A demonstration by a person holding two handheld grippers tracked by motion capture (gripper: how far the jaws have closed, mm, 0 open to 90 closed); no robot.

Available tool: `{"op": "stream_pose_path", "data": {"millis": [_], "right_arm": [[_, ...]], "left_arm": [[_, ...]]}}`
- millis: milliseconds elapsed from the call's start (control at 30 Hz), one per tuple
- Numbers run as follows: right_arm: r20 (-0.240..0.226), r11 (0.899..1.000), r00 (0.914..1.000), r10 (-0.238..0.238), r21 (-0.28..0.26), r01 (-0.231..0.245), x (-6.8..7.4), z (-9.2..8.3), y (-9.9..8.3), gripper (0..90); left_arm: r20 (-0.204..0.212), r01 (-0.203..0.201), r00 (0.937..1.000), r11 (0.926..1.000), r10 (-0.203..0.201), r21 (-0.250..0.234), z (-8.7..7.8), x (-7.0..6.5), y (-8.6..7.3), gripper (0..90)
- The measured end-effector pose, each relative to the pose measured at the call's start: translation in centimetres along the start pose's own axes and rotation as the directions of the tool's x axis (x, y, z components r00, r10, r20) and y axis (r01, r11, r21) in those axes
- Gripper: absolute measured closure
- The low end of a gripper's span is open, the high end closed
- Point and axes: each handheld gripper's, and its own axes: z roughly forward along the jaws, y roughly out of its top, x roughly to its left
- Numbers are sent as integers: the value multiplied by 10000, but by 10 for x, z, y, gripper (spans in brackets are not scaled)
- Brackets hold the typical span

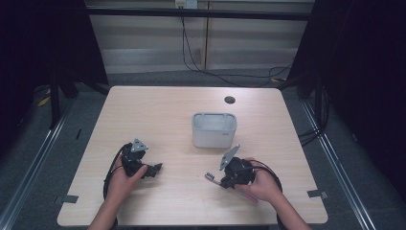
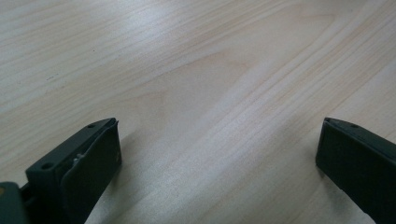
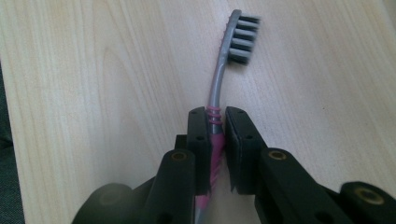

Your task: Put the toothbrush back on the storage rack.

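The right gripper [image 3: 216, 116] was clamped on the toothbrush [image 3: 219, 88] handle, which lay on the table [image 1: 158, 110] near the grey bin [image 1: 214, 129]. The left gripper [image 2: 219, 144] jaws stood wide apart, holding nothing.

A pale wooden table [image 1: 158, 110] stands on grey floor [image 1: 43, 158] — black curtains [image 1: 368, 72] flanking, cables [image 1: 201, 67] trailing along the back wall [image 1: 143, 38].

What we cannot make out

In the right gripper view the toothbrush [image 3: 218, 100] handle vanishes between the jaws; in the high view we cannot see inside the grey container [image 1: 214, 130], and the picture's bottom edge cuts off both forearms.
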Motion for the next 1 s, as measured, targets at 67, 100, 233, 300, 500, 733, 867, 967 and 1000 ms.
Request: {"op": "stream_pose_path", "data": {"millis": [67, 100, 233, 300, 500, 733, 867, 967, 1000], "right_arm": [[-96, 9999, 9999, 100, -77, -101, -2, 0, -1, 812], [-144, 9995, 9998, 158, -259, -162, -3, -2, -2, 812], [-219, 9964, 9989, 410, -734, -425, -6, -7, -4, 812], [-215, 9908, 9979, 613, -1192, -635, -9, -13, -7, 813], [-155, 9770, 9964, 828, -1959, -842, -14, -24, -11, 813], [129, 9501, 9938, 1100, -2949, -1013, -17, -40, -13, 813], [181, 9343, 9919, 1257, -3384, -1122, -19, -48, -16, 813], [228, 9191, 9891, 1452, -3732, -1263, -22, -54, -18, 813], [231, 9154, 9883, 1510, -3807, -1309, -23, -55, -18, 813]], "left_arm": [[1, 2, 10000, 10000, -2, 1, 0, 0, 0, 0], [-14, -36, 10000, 10000, 36, 6, 0, 0, 0, 0], [1, 3, 10000, 10000, -3, -1, 0, 0, 0, 0], [-2, -1, 10000, 10000, 1, -1, 0, 0, 0, 0], [-16, -37, 10000, 10000, 37, 6, 0, 0, 0, 0], [-13, -38, 10000, 10000, 38, 6, 0, 0, 0, 0], [-14, -39, 10000, 10000, 39, 8, 0, 0, 0, 0], [-13, -37, 10000, 10000, 37, 6, 0, 0, 0, 0], [-12, -36, 10000, 10000, 36, 7, 0, 0, 0, 0]]}}
